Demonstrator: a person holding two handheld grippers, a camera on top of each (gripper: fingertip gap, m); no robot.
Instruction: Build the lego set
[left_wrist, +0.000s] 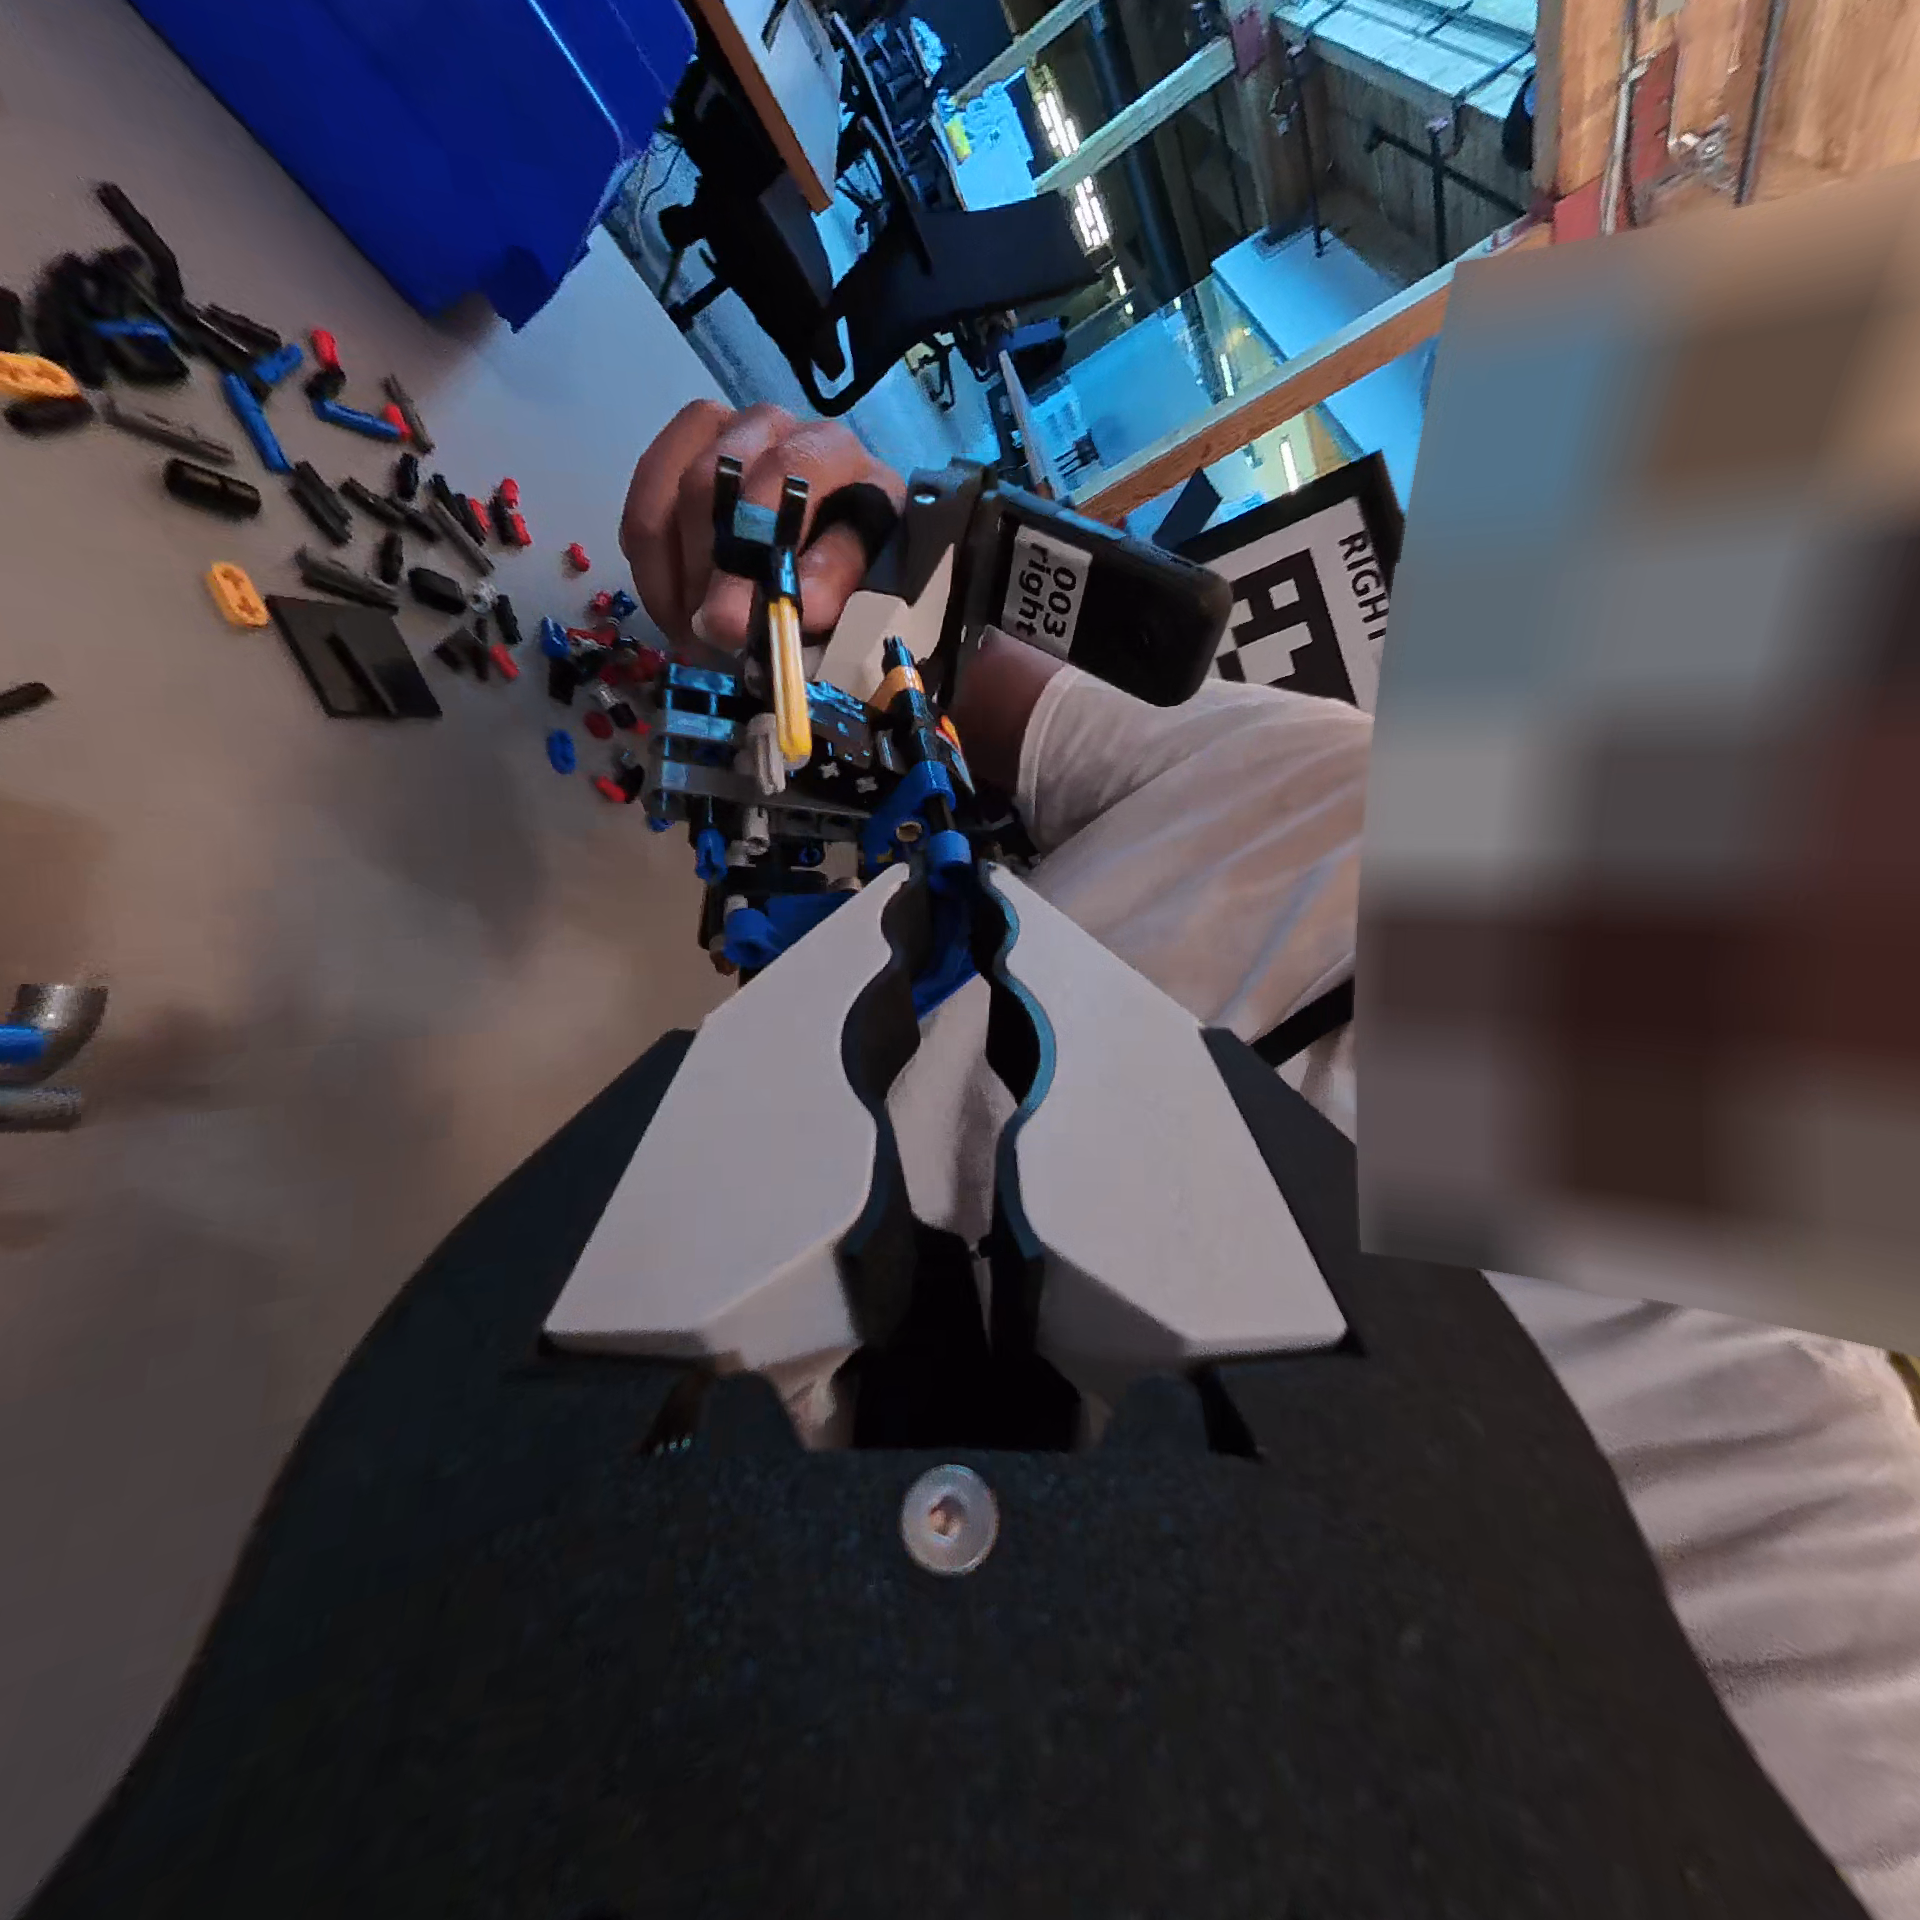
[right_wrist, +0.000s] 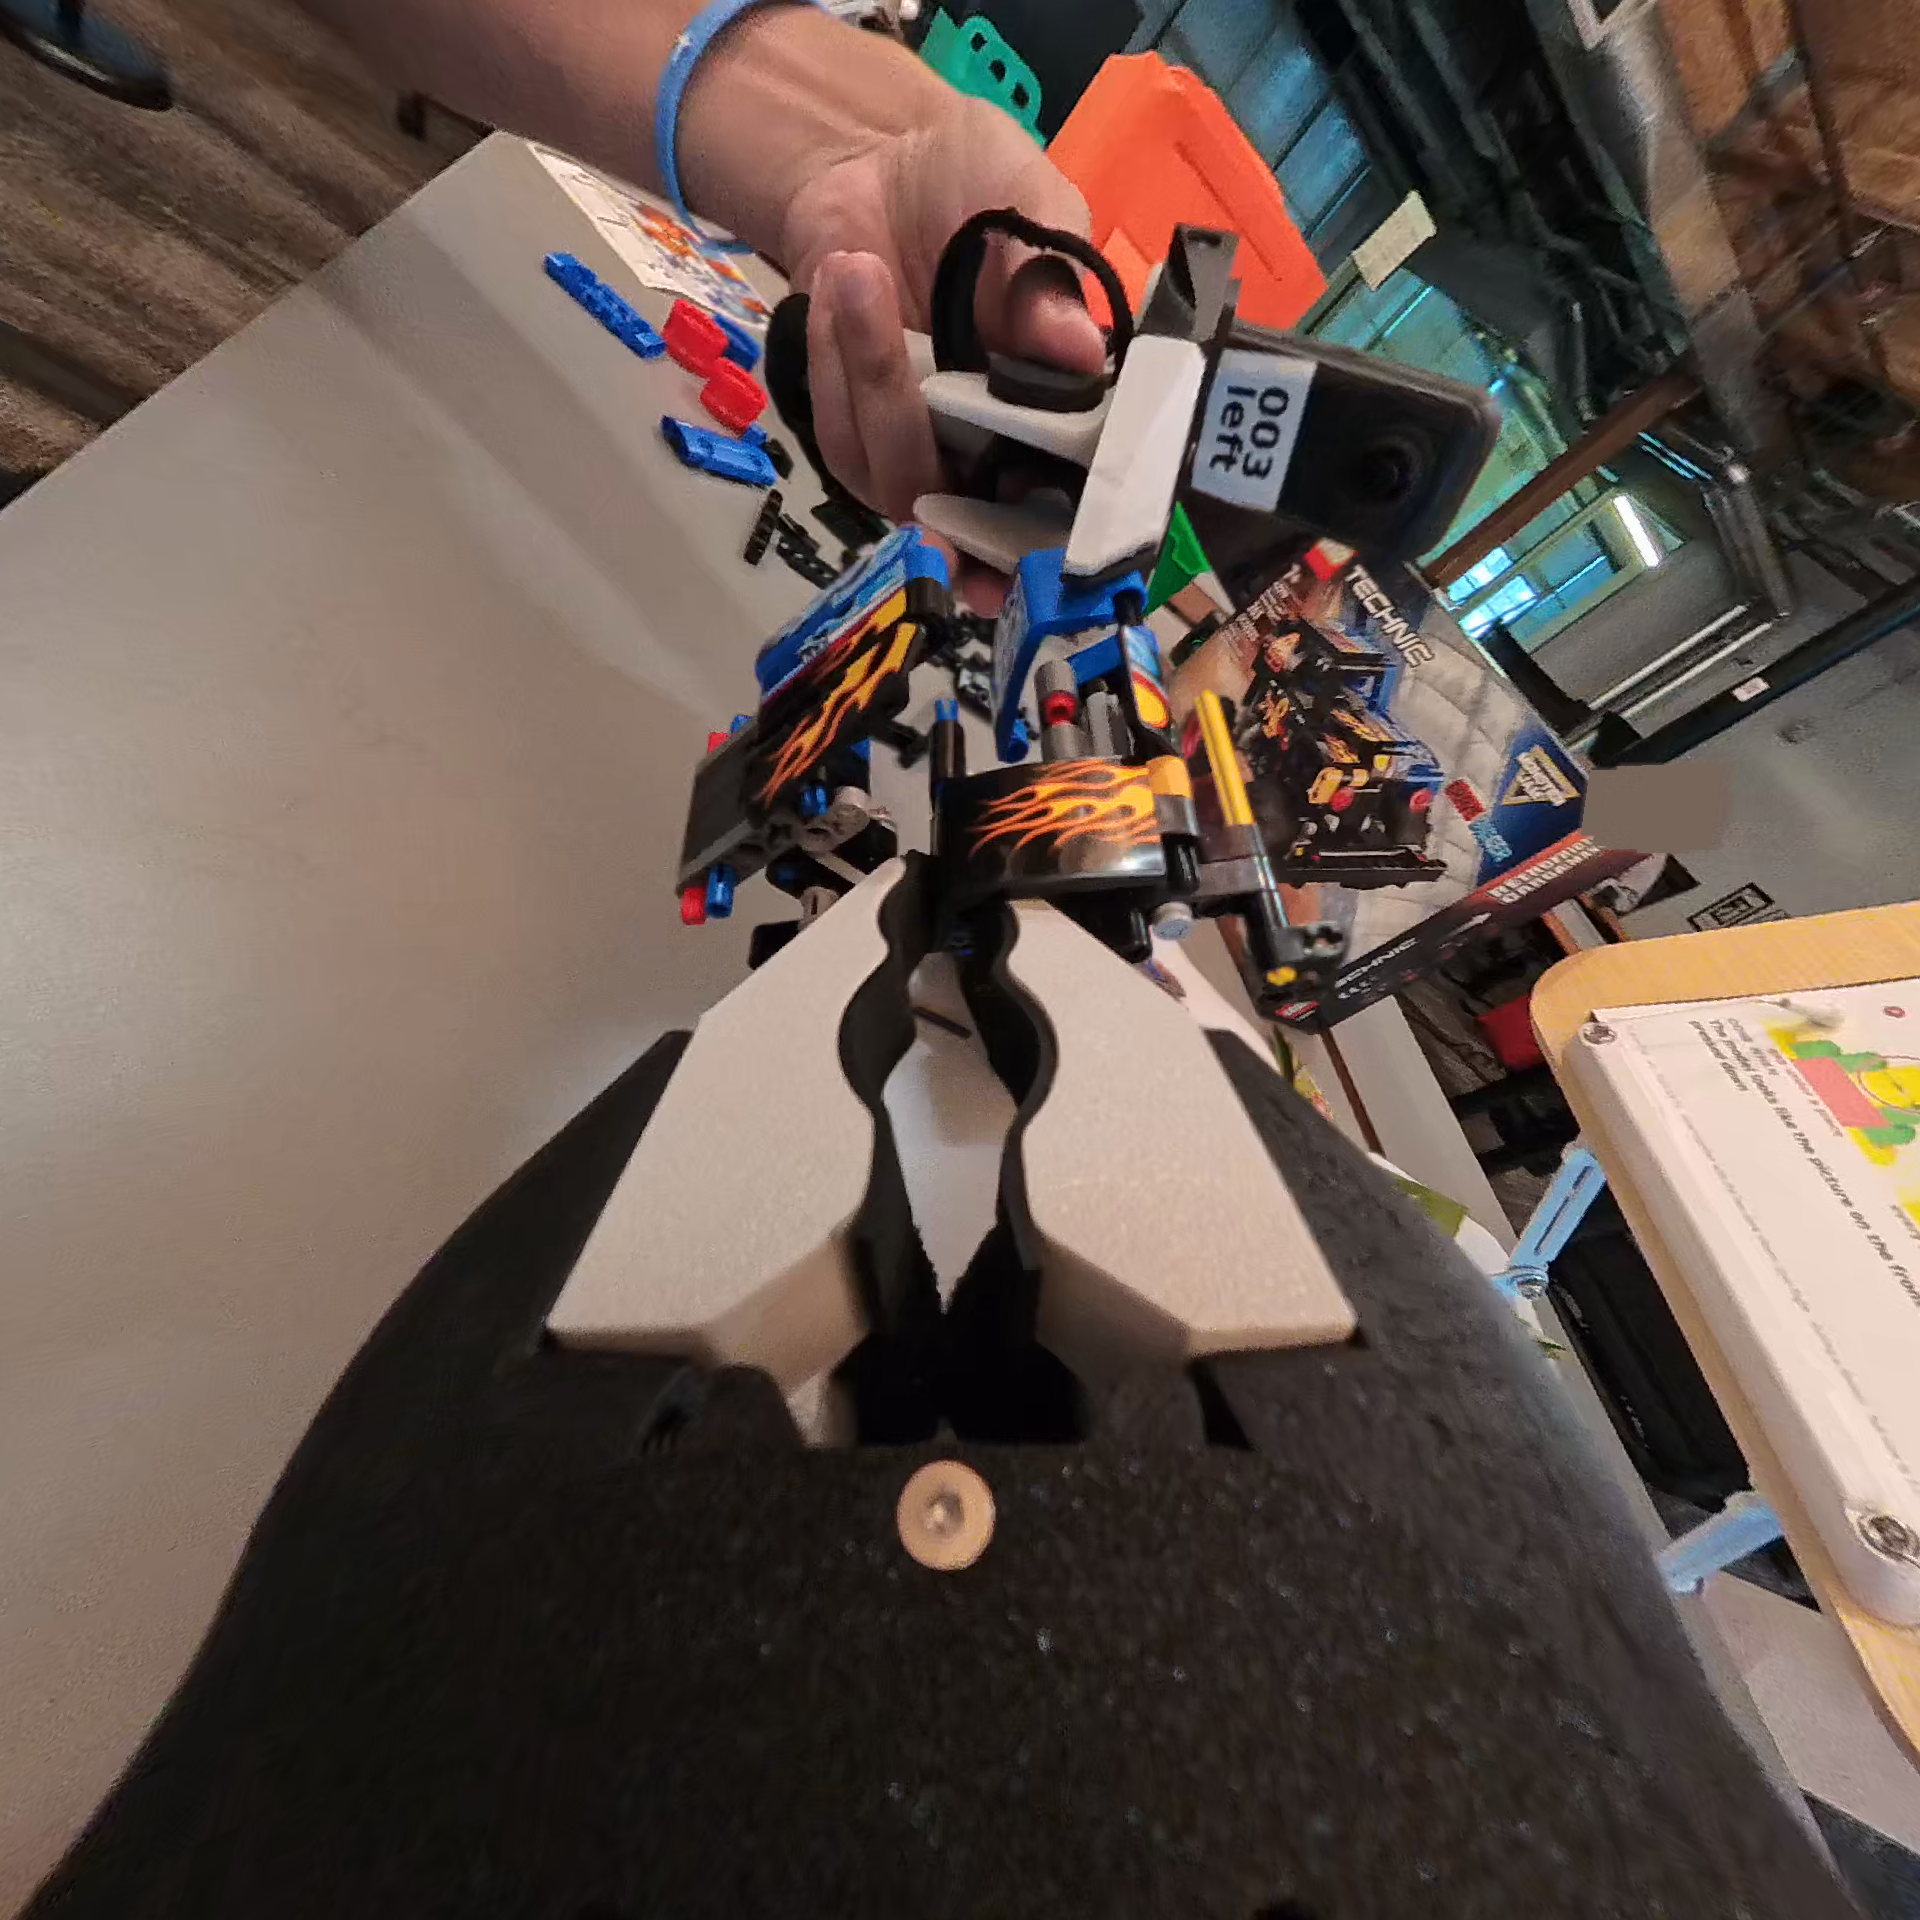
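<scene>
Both clamped on the lego model (right_wrist: 1049, 821): left hand-held gripper (left_wrist: 940, 883), right hand-held gripper (right_wrist: 956, 883), above the surface (right_wrist: 312, 831).

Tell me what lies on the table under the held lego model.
Under the lego model, loose red, blue and black pieces lie on the grey table; whatever sits directly beneath is covered.
</scene>
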